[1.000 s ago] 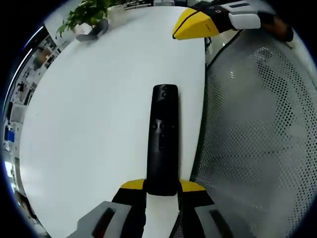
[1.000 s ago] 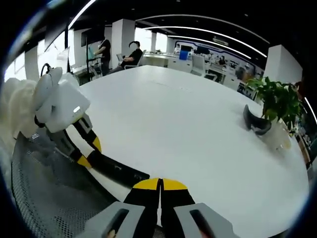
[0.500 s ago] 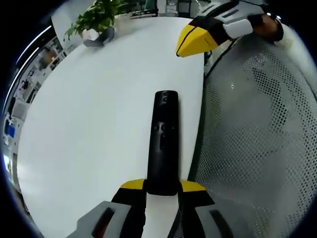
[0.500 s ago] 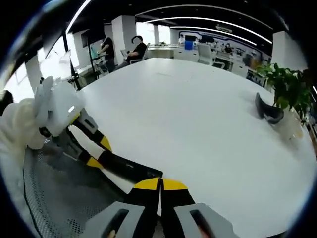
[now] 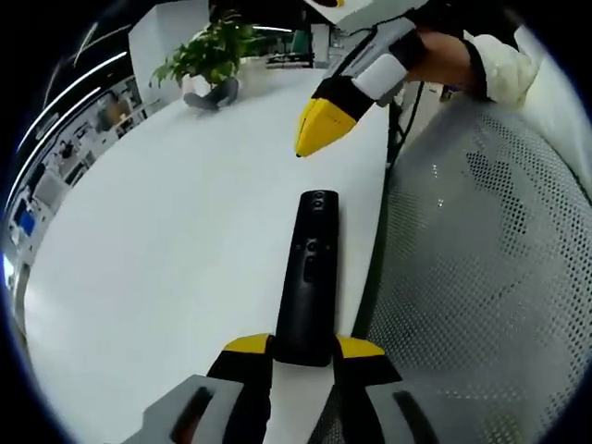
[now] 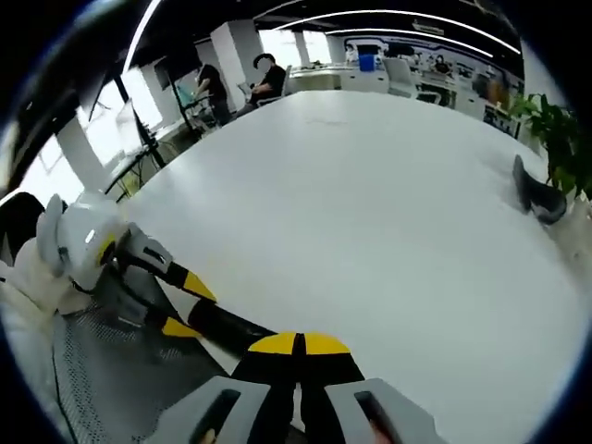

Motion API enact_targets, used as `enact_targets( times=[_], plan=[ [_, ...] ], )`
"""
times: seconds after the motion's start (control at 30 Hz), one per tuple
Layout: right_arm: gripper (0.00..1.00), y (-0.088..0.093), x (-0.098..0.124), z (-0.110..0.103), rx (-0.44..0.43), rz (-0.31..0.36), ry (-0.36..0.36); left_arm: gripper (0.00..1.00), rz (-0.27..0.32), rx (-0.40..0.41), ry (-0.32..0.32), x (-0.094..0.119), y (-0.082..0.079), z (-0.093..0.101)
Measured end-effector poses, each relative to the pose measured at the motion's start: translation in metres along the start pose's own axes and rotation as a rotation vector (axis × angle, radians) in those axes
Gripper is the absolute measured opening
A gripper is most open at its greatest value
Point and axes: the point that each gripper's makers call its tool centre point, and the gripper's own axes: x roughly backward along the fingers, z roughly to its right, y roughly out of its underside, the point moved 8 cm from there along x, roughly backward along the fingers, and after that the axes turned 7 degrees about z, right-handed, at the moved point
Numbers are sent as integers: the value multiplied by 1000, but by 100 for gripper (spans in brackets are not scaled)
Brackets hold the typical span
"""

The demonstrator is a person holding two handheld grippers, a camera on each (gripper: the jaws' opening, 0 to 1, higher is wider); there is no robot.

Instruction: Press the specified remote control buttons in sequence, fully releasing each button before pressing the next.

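Note:
A long black remote [image 5: 310, 273] points away from me over the white table [image 5: 166, 231], near its edge. My left gripper [image 5: 303, 350] is shut on the remote's near end, a yellow-tipped jaw on each side. My right gripper [image 5: 319, 129] reaches in from the upper right with its yellow tips shut together, hovering a short way beyond the remote's far end and apart from it. In the right gripper view my own shut tips [image 6: 298, 344] rise at the bottom. Just left of them the left gripper [image 6: 188, 307] holds the remote [image 6: 231, 328].
A grey mesh chair [image 5: 481, 277] lies along the table's right edge, close to the remote. A potted plant [image 5: 213, 51] and a dark headset-like object [image 5: 211, 92] stand at the far end. People [image 6: 268, 74] sit beyond the table.
The right gripper has come down and closer to the remote's far end, still shut. The left gripper keeps its hold; both views have tilted with the hands.

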Motion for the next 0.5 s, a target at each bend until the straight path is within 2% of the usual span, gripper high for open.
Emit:
enact_targets(
  times=[0.07, 0.17, 0.23, 0.33, 0.4, 0.5],
  plan=[
    [0, 6, -5, 4, -50, -29, -17, 26, 23, 7, -5, 0, 1, 1],
    [0, 16, -6, 8, -85, -34, -14, 28, 69, 31, -18, 0, 5, 3],
    [0, 16, -4, 10, -110, -39, -20, 29, 71, 28, -19, -1, 5, 3],
    [0, 15, -5, 13, -143, -11, -19, 30, 78, 25, -16, -2, 4, 2],
    [0, 21, -7, 11, -224, -59, -50, 30, 89, 27, -18, -3, 6, 2],
    [0, 22, -8, 9, -207, -63, -47, 28, 84, 27, -30, -3, 4, 1]
  ],
)
